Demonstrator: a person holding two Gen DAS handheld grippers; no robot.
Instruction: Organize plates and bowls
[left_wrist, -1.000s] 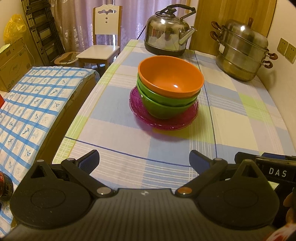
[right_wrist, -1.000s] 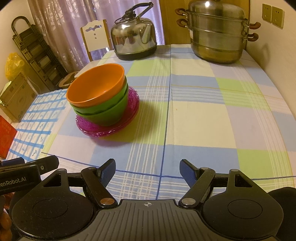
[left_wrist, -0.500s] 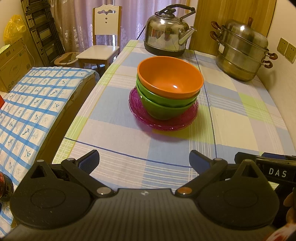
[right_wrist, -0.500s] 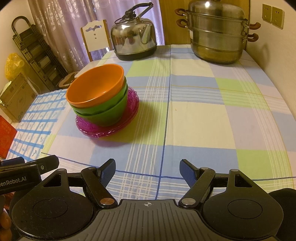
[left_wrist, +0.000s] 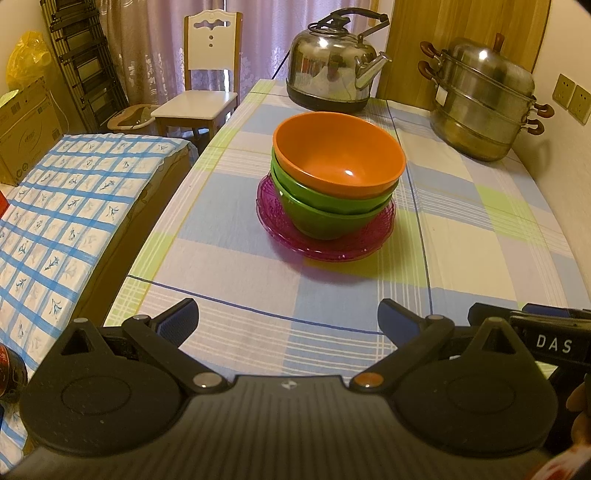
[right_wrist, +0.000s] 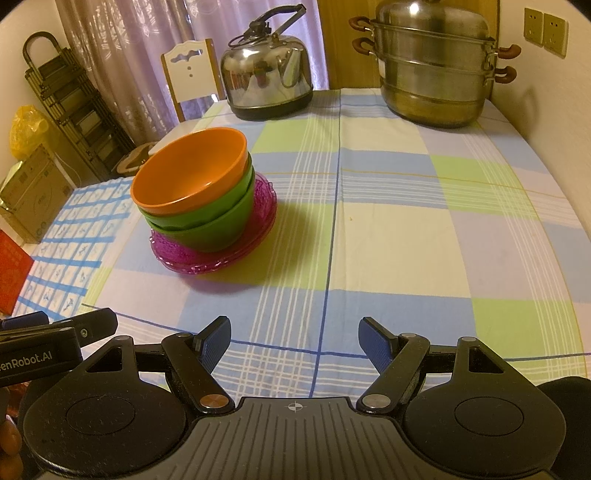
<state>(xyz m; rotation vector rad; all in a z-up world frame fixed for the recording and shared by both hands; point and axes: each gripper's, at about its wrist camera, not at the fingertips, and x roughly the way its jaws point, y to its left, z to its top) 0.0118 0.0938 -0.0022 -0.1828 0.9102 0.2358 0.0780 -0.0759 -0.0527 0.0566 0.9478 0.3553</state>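
while both grippers sit low in frame, the table (left_wrist: 229, 258) bears a steamer (left_wrist: 484, 107) upper right and kettle (left_wrist: 332, 70) top centre. mid-frame, a purple plate (left_wrist: 325, 247) holds green bowls (left_wrist: 332, 218), orange bowl (left_wrist: 340, 162) nested on top. left gripper (left_wrist: 288, 317) and right gripper (right_wrist: 295, 336): jaws apart, empty.

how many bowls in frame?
3, all nested in one stack on the purple plate mid-table: orange bowl on top, two green bowls beneath it, upper and lower. More could be hidden inside the nest.
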